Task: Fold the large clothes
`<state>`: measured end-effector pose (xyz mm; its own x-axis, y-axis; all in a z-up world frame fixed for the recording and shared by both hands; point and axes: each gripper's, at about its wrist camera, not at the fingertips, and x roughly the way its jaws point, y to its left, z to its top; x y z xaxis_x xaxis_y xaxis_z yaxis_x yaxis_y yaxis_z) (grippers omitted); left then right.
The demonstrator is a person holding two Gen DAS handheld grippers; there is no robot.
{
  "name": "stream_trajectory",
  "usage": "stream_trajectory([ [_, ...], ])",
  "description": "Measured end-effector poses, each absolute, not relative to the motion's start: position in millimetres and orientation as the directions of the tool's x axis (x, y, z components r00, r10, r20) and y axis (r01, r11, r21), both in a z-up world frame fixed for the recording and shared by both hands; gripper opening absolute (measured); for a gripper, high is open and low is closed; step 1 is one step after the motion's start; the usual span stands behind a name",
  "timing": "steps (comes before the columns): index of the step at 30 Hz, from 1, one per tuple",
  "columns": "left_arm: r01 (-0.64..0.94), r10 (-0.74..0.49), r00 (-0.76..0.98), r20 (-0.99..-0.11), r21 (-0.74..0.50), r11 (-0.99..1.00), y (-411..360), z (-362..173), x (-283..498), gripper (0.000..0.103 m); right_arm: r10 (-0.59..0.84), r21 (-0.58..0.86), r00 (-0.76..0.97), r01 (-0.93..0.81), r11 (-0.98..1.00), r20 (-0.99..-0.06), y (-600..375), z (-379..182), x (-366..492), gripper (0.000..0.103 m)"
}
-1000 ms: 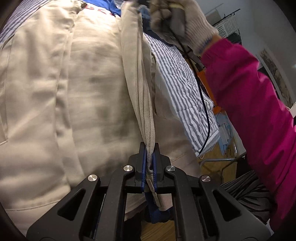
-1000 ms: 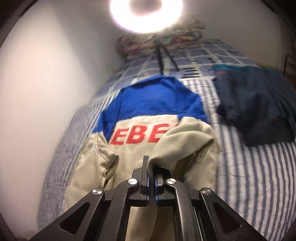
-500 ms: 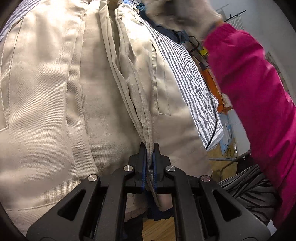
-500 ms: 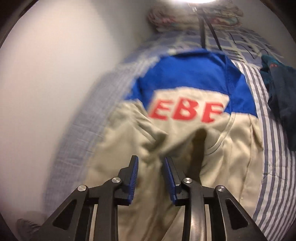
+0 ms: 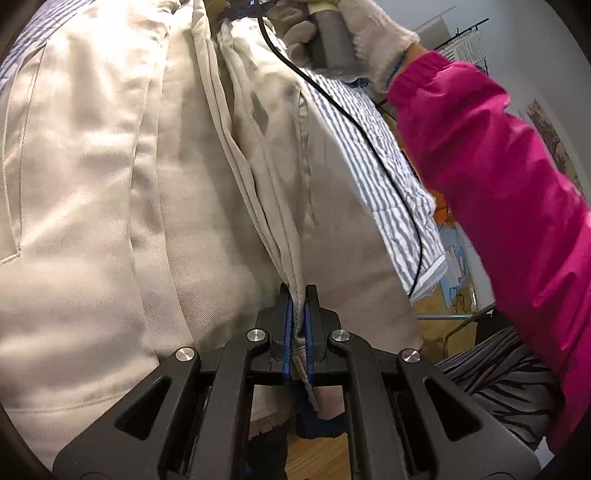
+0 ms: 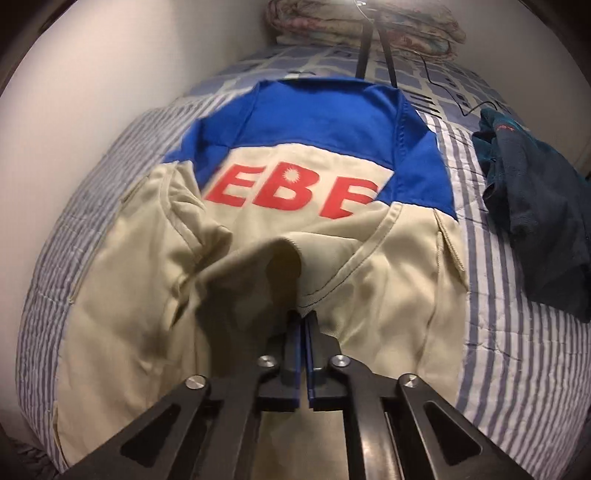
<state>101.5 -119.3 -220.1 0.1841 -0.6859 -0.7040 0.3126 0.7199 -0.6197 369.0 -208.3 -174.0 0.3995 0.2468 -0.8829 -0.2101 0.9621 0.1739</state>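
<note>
Left gripper (image 5: pixel 298 295) clamped on beige hem fold of the jacket (image 6: pixel 258 295) at bed's near edge. Right gripper (image 6: pixel 303 321) has just snapped closed, fingers together, tips against jacket cloth mid-bed; grip unclear. Dark garment (image 6: pixel 535 221) toward right edge, folded quilt (image 6: pixel 365 26) at far end.

Dim, warm light with heavy fisheye bending; edges dark, lettering perhaps motion-blurred.

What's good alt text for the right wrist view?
The right gripper is shut, its blue-padded fingers at a fold of the beige and blue jacket with red lettering, though whether they pinch it is unclear. The jacket lies on a blue-and-white striped quilt, with a crumpled dark teal garment at right.
</note>
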Motion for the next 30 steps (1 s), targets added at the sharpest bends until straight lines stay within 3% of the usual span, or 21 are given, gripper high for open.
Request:
stream_trajectory([
  [4, 0.31, -0.691, 0.193, -0.697, -0.625, 0.717, -117, -215, 97, 0.003, 0.347, 0.288, 0.428, -0.198, 0.937, -0.835, -208, -163, 373, 0.0],
  [11, 0.289, -0.672, 0.195, -0.714, -0.613, 0.735, -111, -223, 100, 0.003, 0.314, 0.261, 0.42, -0.18, 0.949, -0.851, -181, -211, 383, 0.0],
  [17, 0.301, -0.666, 0.202, -0.718, -0.601, 0.74, -122, -215, 95, 0.003, 0.458, 0.443, 0.49, -0.156, 0.883, -0.741, -230, -150, 361, 0.026],
  [23, 0.308, -0.669, 0.207, -0.713, -0.602, 0.737, -117, -211, 86, 0.003, 0.446, 0.384, 0.502, -0.228, 0.895, -0.741, -271, -96, 262, 0.025],
  [30, 0.419, -0.672, 0.254, -0.696, -0.547, 0.725, -88, -167, 58, 0.003, 0.397, 0.288, 0.378, -0.313, 0.905, -0.836, -271, -140, 119, 0.025],
])
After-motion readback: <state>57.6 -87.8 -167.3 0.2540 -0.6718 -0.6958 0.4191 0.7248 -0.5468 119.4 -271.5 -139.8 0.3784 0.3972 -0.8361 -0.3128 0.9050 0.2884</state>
